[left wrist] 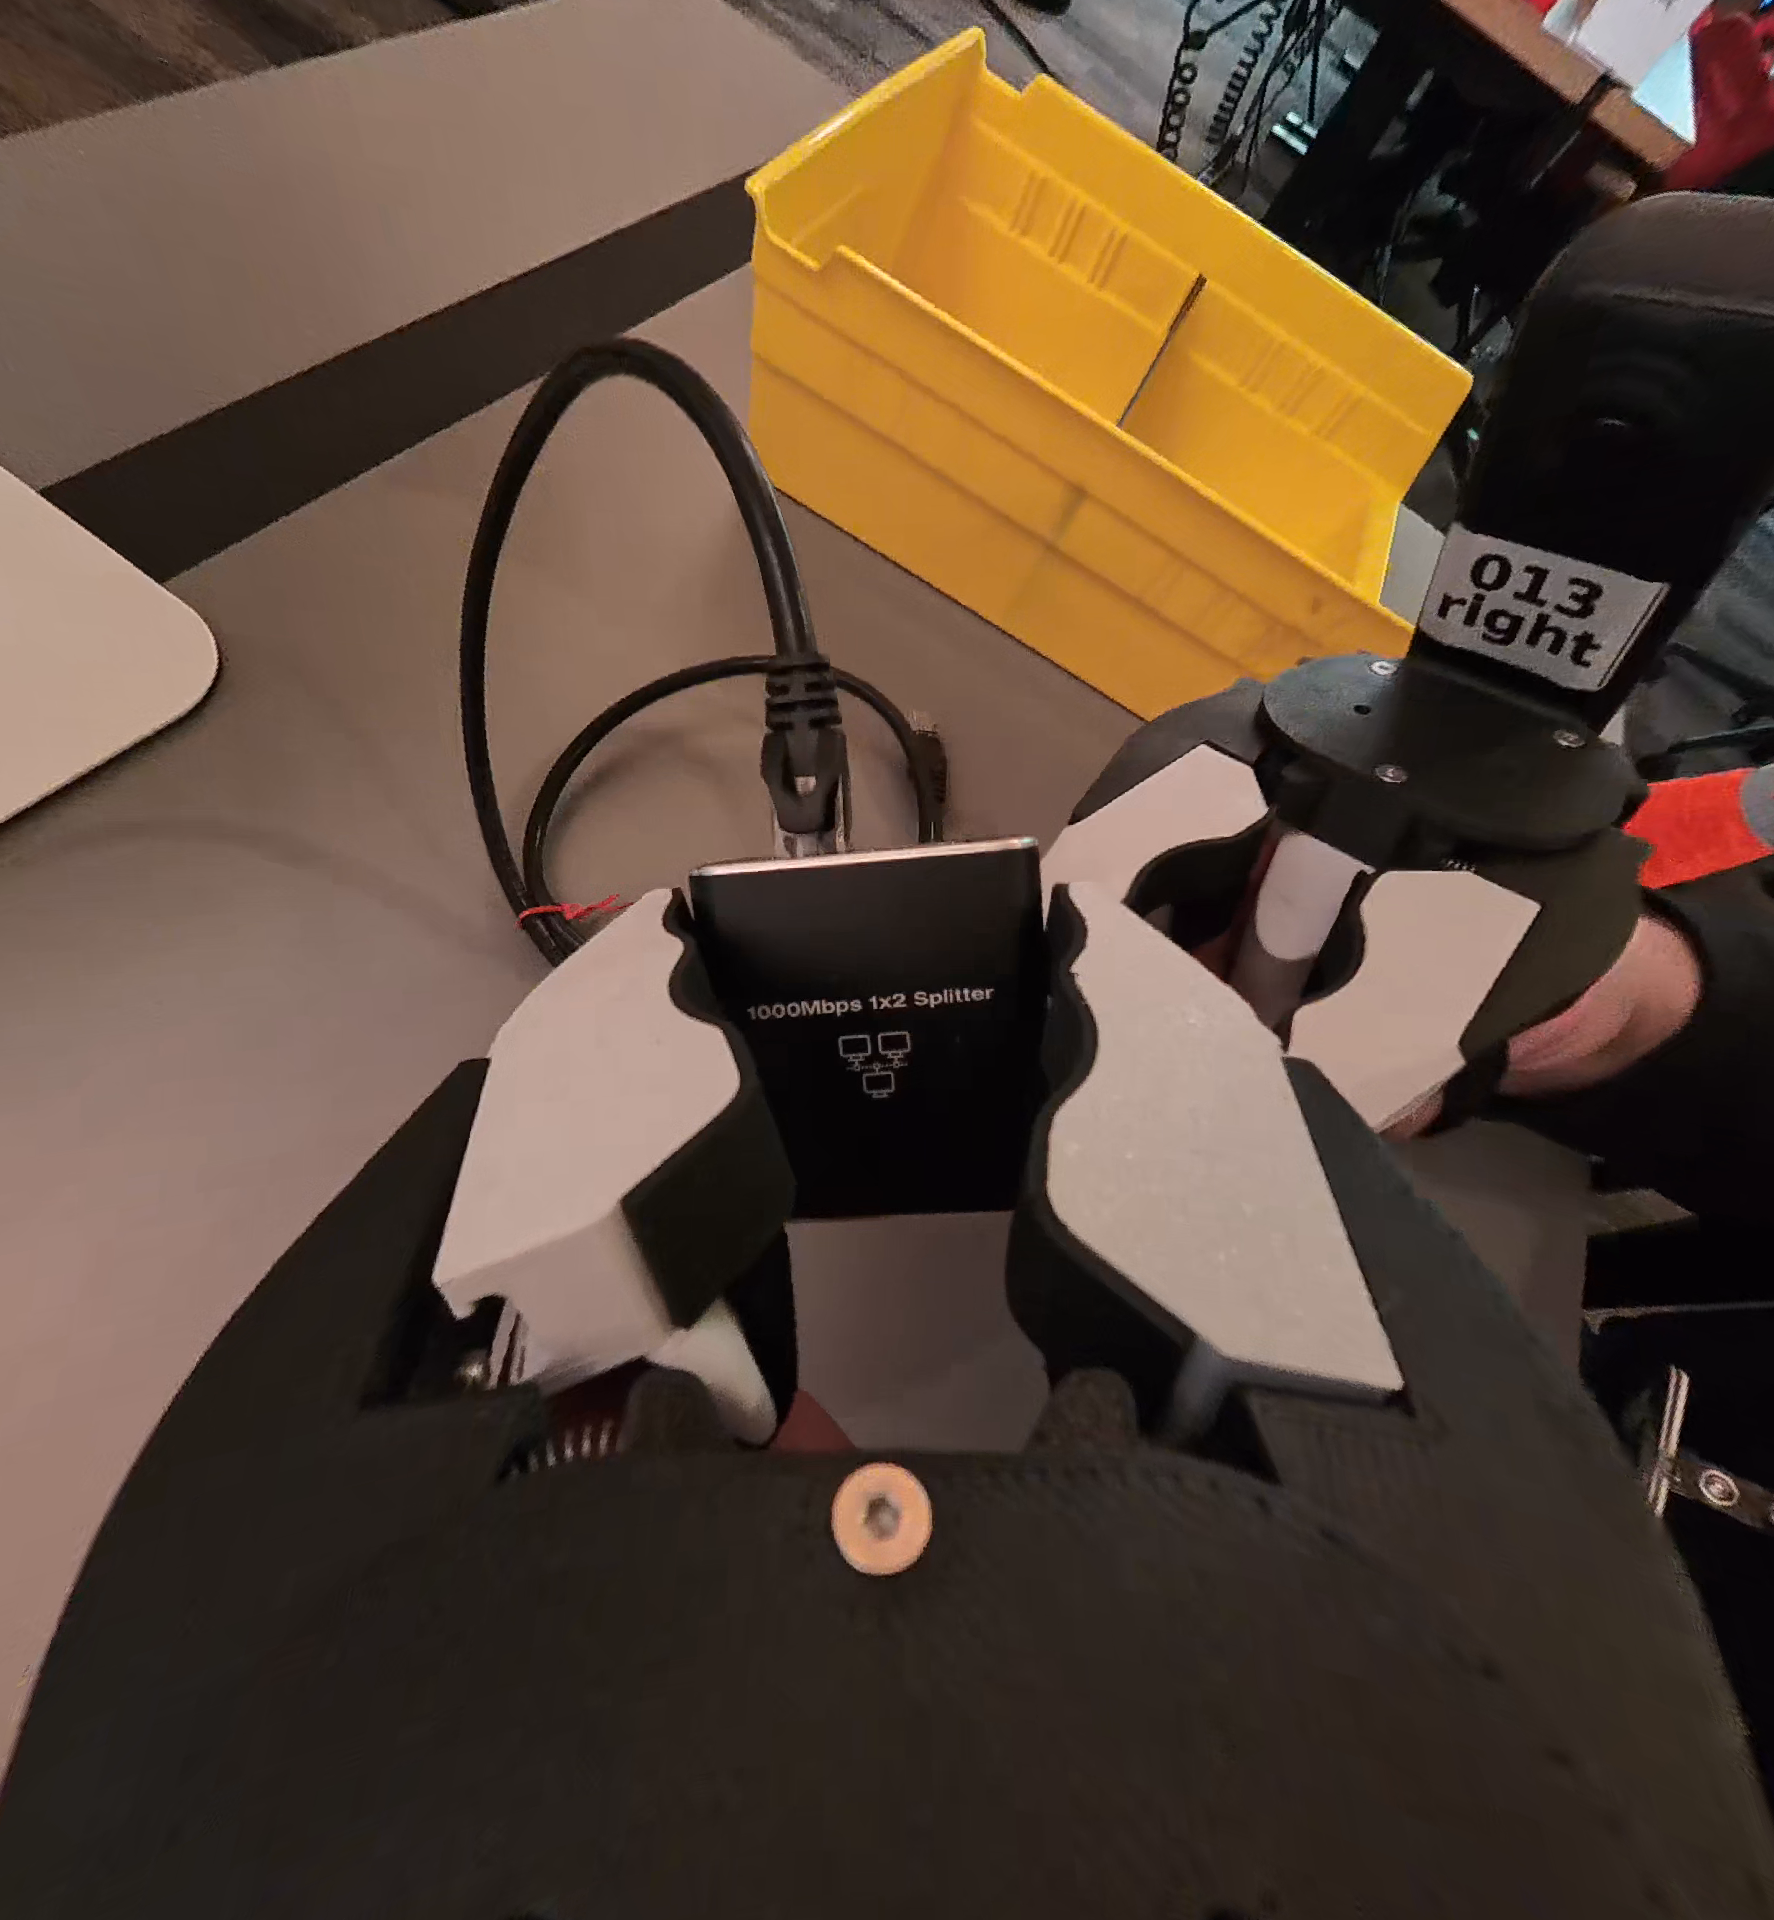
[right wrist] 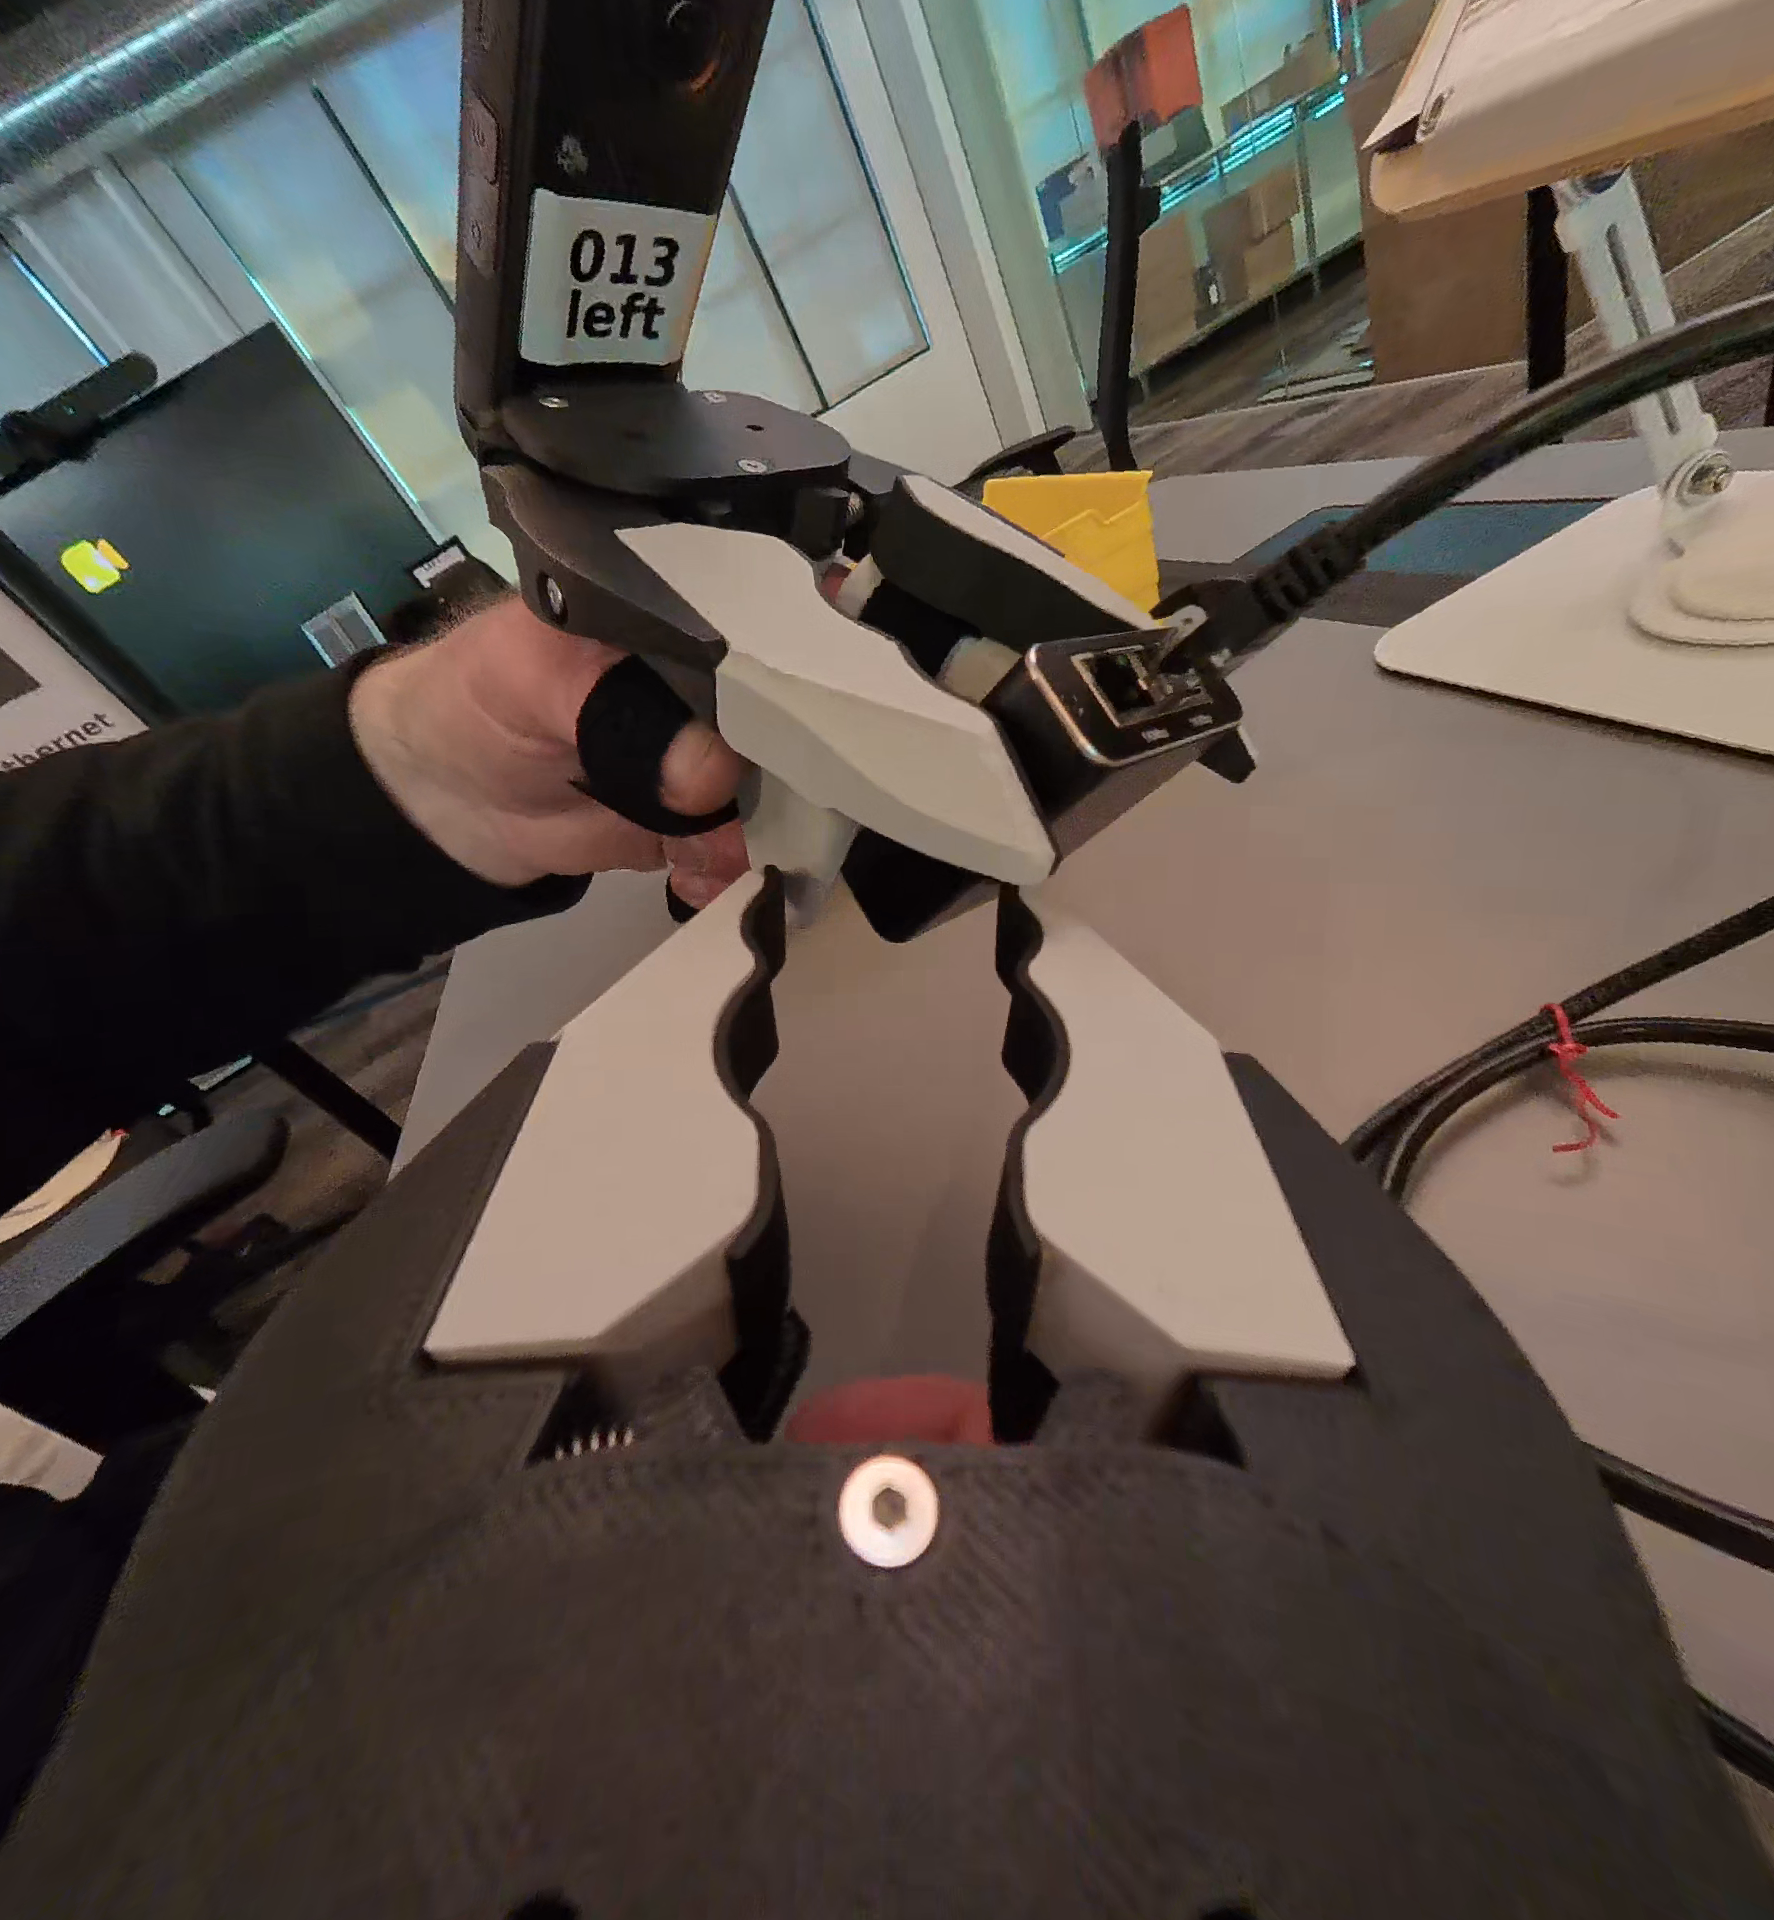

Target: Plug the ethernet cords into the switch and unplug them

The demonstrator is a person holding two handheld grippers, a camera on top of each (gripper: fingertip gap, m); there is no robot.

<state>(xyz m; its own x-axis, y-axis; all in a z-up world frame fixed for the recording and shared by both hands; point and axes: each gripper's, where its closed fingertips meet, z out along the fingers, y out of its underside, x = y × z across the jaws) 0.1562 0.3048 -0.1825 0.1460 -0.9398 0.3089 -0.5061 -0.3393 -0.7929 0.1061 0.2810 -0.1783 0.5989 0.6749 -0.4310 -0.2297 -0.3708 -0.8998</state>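
Note:
My left gripper [left wrist: 862, 904] is shut on the black switch [left wrist: 872, 1049] and holds it by its sides above the grey table. A black ethernet cord [left wrist: 509, 582] has one plug [left wrist: 805, 748] seated in a port on the switch's far end. In the right wrist view the switch face [right wrist: 1122, 696] shows one empty port beside the plugged one [right wrist: 1200, 639]. A second loose plug [left wrist: 927, 758] hangs just beyond the switch. My right gripper [right wrist: 888, 904] is open and empty, close below and beside the left gripper [right wrist: 1091, 727]. It also shows in the left wrist view [left wrist: 1184, 935].
A yellow bin [left wrist: 1070, 364] stands behind the switch. A white monitor stand base [right wrist: 1641, 665] sits on the table; it also shows at far left in the left wrist view [left wrist: 31, 623]. The cord's coil with a red tie [right wrist: 1569, 1060] lies to my right. Tip to tip, the grippers are about 5 cm apart.

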